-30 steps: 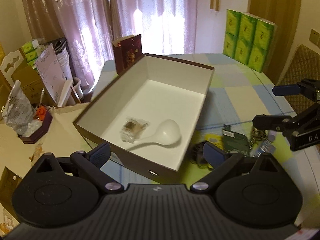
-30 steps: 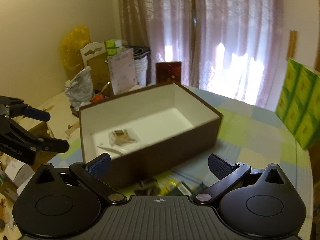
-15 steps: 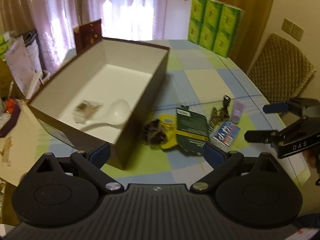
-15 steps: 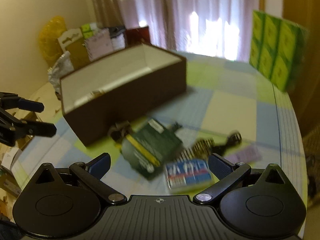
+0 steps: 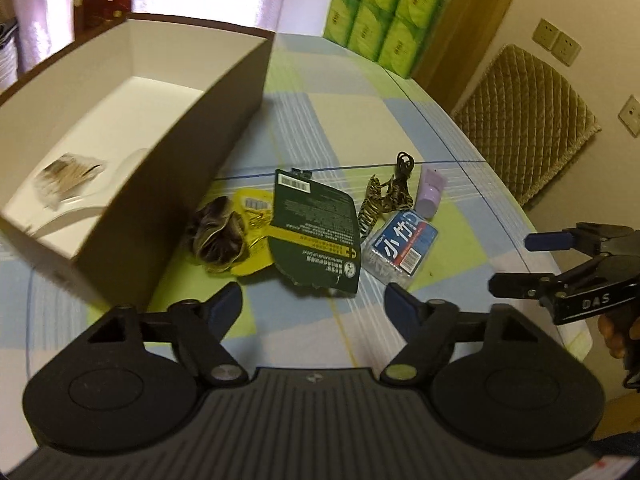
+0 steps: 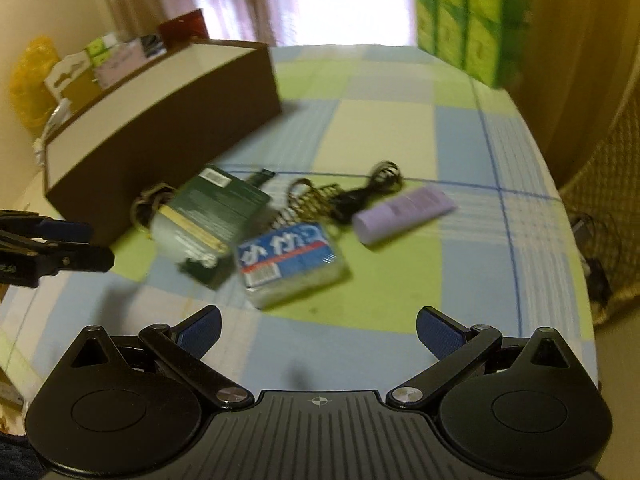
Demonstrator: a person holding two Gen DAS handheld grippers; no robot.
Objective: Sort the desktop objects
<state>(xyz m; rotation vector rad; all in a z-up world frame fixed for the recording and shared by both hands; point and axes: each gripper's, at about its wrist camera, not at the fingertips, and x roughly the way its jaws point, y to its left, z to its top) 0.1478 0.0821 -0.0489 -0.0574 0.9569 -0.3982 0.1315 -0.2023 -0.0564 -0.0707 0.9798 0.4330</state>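
A: Your left tool [image 5: 314, 302] and right tool [image 6: 318, 326] both gape wide, gripping nothing.

B: The blue packet [image 6: 290, 262] lies mid-table [image 6: 384, 128] beside the green card [image 5: 316, 228], near the box [image 5: 224, 120].

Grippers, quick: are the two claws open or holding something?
Left gripper: open, holding nothing.
Right gripper: open, holding nothing.

Room around my table, daylight from 12 o'clock.
Backlit curtains [image 5: 36, 8] at 11; quilted chair [image 5: 528, 128] at 2; wall sockets [image 5: 556, 41] above it.
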